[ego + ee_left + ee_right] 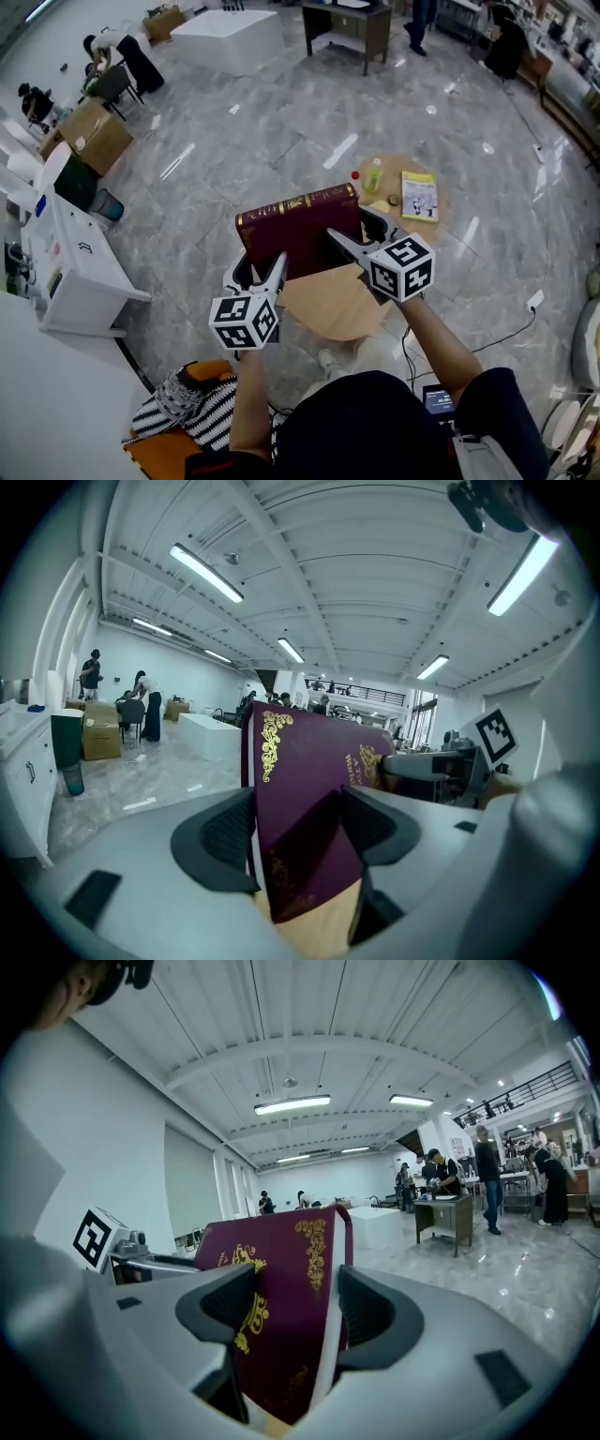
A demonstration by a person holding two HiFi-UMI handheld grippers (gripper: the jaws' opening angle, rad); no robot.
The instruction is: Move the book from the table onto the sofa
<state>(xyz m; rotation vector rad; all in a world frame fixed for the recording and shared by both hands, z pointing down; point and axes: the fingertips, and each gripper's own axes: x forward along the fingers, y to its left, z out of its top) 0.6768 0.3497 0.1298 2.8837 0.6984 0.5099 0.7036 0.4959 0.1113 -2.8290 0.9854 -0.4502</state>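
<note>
A thick maroon book (pixel 298 234) with gold ornament is held up on edge above a small wooden table (pixel 333 305). My left gripper (pixel 258 270) is shut on the book's near-left corner. My right gripper (pixel 359 236) is shut on its right end. In the left gripper view the book (pixel 309 789) stands upright between the dark pads of that gripper (pixel 298 832), and the right gripper's marker cube shows beyond it. The right gripper view shows the book (pixel 281 1288) with its page edge clamped in that gripper (pixel 295 1312). An orange seat (pixel 159 450) with a striped cloth lies at the lower left.
A second round table (pixel 389 169) further off carries a yellow booklet (pixel 419 195) and a small bottle (pixel 374 175). A white cabinet (pixel 80 272) stands at the left. A cable (pixel 506 333) runs over the marble floor at the right. A dark desk (pixel 347 28) and people are far behind.
</note>
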